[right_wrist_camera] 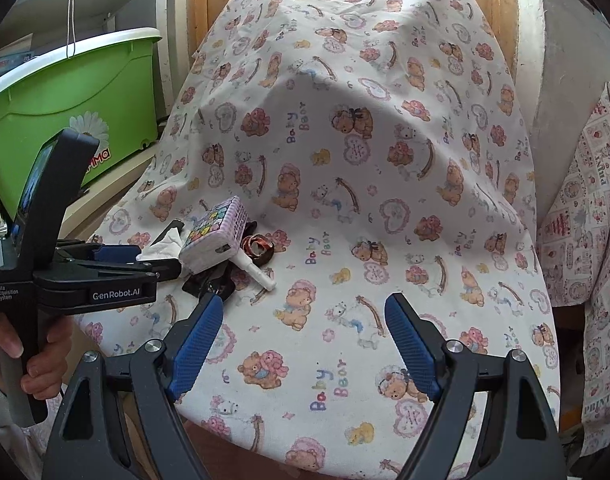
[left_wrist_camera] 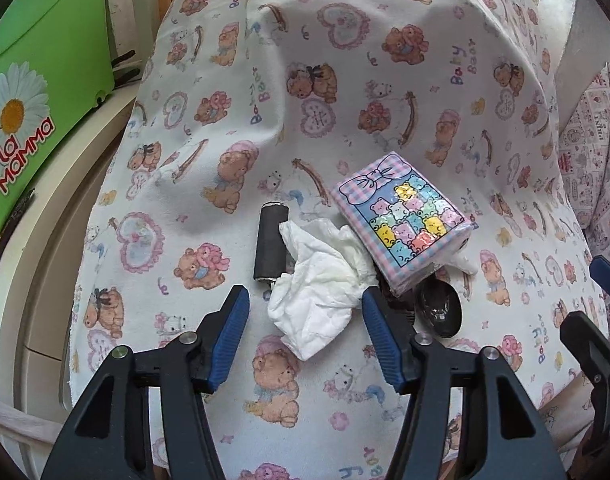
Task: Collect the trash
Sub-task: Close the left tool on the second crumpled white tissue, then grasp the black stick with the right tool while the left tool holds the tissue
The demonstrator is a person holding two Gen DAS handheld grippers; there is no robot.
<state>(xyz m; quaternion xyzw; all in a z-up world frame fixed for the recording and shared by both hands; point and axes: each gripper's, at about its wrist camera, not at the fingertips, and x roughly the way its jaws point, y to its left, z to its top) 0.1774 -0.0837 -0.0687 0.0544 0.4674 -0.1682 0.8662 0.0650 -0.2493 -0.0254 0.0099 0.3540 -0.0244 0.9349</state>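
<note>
- We are looking at a seat draped in a teddy-bear print cloth (left_wrist_camera: 345, 60), filling most of both views.
- A crumpled white tissue (left_wrist_camera: 321, 280) is lying on it at lower centre of the left wrist view.
- A black cylinder (left_wrist_camera: 269, 246) is sitting just left of it, touching.
- A pastel bear-print tissue pack (left_wrist_camera: 405, 220) is resting to the right.
- A black spoon (left_wrist_camera: 441, 308) is lying below the pack.
- A white stick (right_wrist_camera: 257, 272) and a brown wrapper (right_wrist_camera: 259, 249) are lying beside the pack in the right wrist view.
</note>
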